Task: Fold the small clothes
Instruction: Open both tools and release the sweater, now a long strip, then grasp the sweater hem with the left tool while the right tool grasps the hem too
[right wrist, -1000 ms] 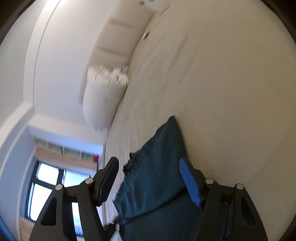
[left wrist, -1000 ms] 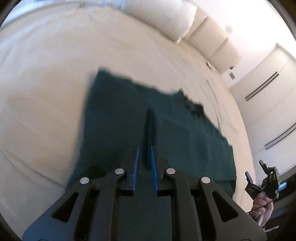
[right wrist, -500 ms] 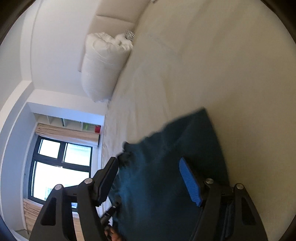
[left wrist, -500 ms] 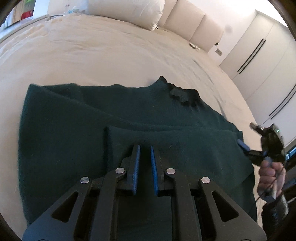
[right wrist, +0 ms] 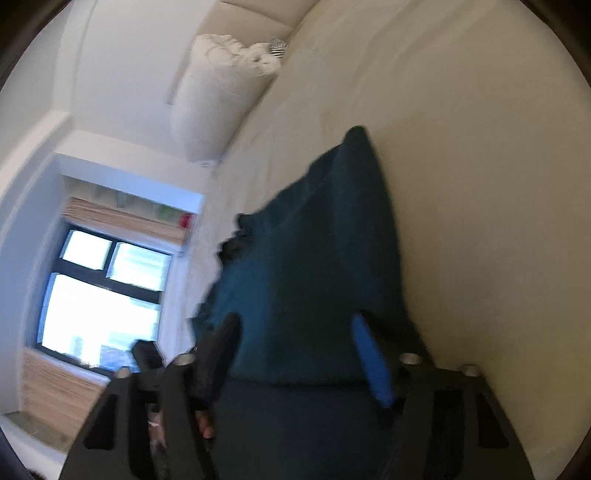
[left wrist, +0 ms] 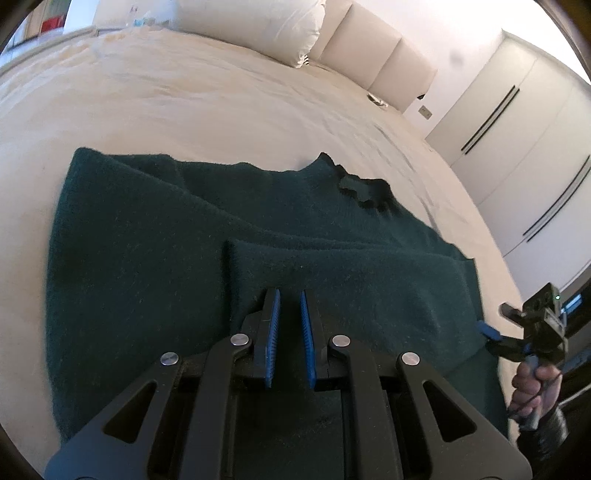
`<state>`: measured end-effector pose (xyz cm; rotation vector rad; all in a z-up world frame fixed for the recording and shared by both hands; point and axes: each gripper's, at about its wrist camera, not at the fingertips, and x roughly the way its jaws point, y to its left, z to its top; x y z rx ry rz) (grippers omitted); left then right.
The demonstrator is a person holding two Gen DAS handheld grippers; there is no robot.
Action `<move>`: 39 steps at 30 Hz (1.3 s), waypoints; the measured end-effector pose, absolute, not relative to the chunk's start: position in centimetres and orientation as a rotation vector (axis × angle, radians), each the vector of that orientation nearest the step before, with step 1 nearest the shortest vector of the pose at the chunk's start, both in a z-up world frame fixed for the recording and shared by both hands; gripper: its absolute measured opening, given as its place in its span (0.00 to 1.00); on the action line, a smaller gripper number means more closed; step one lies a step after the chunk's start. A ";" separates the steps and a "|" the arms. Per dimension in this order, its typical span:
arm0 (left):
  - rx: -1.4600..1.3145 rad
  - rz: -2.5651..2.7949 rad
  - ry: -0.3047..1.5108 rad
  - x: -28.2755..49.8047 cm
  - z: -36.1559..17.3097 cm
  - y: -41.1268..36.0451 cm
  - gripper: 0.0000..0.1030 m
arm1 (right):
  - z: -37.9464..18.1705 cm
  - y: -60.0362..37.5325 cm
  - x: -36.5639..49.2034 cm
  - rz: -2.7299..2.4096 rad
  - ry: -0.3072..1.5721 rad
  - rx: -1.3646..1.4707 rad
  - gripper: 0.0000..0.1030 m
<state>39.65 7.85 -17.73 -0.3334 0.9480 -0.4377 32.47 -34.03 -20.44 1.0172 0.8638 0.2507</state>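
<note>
A dark green knitted sweater [left wrist: 147, 258] lies spread on the cream bed [left wrist: 184, 103], its collar toward the pillows. A flap of it is folded over the body. My left gripper [left wrist: 290, 295] sits low over that flap, its blue pads nearly together and shut on the knit. My right gripper [left wrist: 495, 325], held by a hand [left wrist: 532, 384], is at the sweater's right edge. In the blurred right wrist view the sweater [right wrist: 314, 277] runs between the right gripper's [right wrist: 295, 321] spread jaws. They are closing, and the pads do not press on the cloth.
A white pillow [left wrist: 258, 29] and a padded headboard [left wrist: 373, 62] stand at the far end of the bed. White wardrobe doors [left wrist: 535, 129] line the right wall. A bright window [right wrist: 99, 306] is on the opposite side. Bare sheet surrounds the sweater.
The left gripper came down and forward, and the ridge of cloth it held now lies as a flat flap. The right gripper dropped to the sweater's right edge, its jaws narrower.
</note>
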 end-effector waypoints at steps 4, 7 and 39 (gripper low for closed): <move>-0.316 -0.393 0.953 37.4 -16.2 9.3 0.12 | -19.7 -33.0 31.3 0.236 0.850 0.889 0.84; -0.341 -0.339 0.957 34.3 -15.0 11.2 0.13 | -18.9 -32.9 29.8 0.217 0.866 0.873 0.73; -0.410 -0.390 1.183 7.1 -17.0 21.3 0.58 | -16.0 -29.7 3.8 0.178 0.779 0.814 0.76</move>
